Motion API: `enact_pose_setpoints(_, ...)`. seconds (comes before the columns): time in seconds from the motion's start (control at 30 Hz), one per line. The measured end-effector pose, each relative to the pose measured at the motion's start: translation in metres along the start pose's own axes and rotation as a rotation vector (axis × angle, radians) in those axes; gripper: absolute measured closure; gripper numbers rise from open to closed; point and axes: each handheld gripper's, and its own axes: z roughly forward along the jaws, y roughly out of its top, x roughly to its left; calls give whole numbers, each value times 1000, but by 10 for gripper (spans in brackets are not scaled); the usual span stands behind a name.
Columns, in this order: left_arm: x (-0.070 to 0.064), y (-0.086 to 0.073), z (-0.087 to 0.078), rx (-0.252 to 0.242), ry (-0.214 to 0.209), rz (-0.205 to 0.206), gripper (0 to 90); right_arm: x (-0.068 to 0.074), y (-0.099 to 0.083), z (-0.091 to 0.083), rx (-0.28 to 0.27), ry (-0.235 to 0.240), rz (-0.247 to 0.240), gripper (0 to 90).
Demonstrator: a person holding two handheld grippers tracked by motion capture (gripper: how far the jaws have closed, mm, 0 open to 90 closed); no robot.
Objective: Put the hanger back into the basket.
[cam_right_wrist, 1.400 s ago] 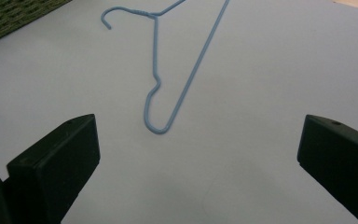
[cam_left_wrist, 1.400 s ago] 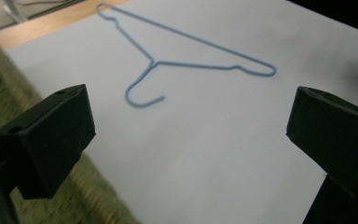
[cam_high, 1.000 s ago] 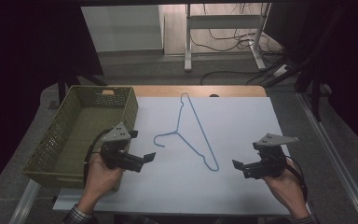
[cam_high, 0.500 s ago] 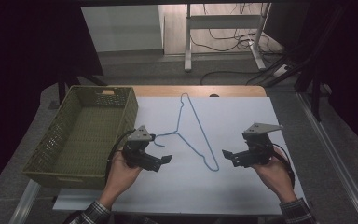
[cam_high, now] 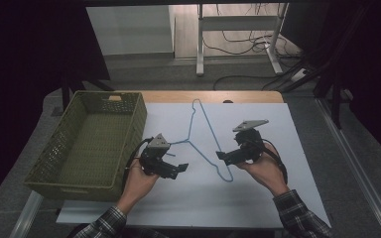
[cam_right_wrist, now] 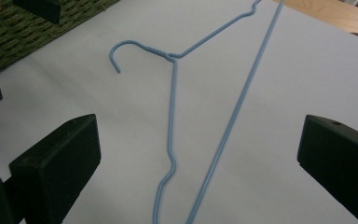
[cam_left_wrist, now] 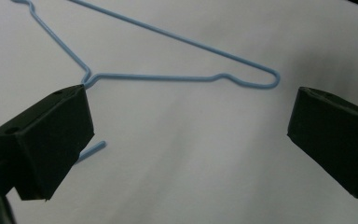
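1. White table sheet (cam_high: 258, 198) carries a blue wire hanger (cam_high: 202, 130), flat, between both grippers
2. Left gripper (cam_high: 177, 168) and right gripper (cam_high: 221, 155): jaws apart, holding nothing
3. Hanger looks light, thin, springy, likely slippery; best pinched near its twisted neck (cam_right_wrist: 170, 57)
4. Left jaw hides part of the hook; the green basket (cam_high: 99, 106) sits beyond; far room too dark to read

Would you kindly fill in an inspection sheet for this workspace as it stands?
Surface: white sheet on a wooden table.
Job's things: blue wire hanger flat on the sheet, touched by neither tongs.
Clutter: green basket at the left, nothing seen inside.
Grippers: left tongs open near the hook; right tongs open by the hanger's near corner.
Cables: floor cables beyond the table.
Surroundings: white stand, dark room.
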Motion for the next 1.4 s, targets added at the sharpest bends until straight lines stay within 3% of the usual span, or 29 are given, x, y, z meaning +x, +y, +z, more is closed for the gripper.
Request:
enact_pose_setpoints(0.17,6,-8,9,11,16,-3,3,1,7,21,21,16,3,0)
enact_pose_setpoints(0.33,15,-19,15,14,14,-29,1,2,16,50,53,20,-1,63)
enact_pose_setpoints(0.47,18,-21,17,32,34,-22,0,2,19,64,65,28,2,111)
enact_pose_setpoints(0.67,20,-24,19,55,29,-36,0,3,25,90,80,42,-12,293)
enact_pose_setpoints(0.7,20,-25,19,59,28,-36,0,3,27,99,87,49,-19,396)
enact_pose_setpoints(0.77,20,-25,19,61,29,-36,0,4,27,103,87,57,-20,429)
enact_pose_setpoints(0.83,20,-26,19,58,53,-36,0,6,29,117,92,78,-15,537)
enact_pose_setpoints(0.93,21,-26,18,52,59,-35,0,7,29,130,100,81,-16,633)
enact_pose_setpoints(1.07,21,-27,19,69,58,-10,0,8,29,141,104,96,-4,691)
enact_pose_setpoints(1.27,21,-28,21,74,44,-9,0,12,26,157,139,35,-30,788)
enact_pose_setpoints(1.4,23,-28,21,74,40,-20,0,12,23,160,144,25,-28,847)
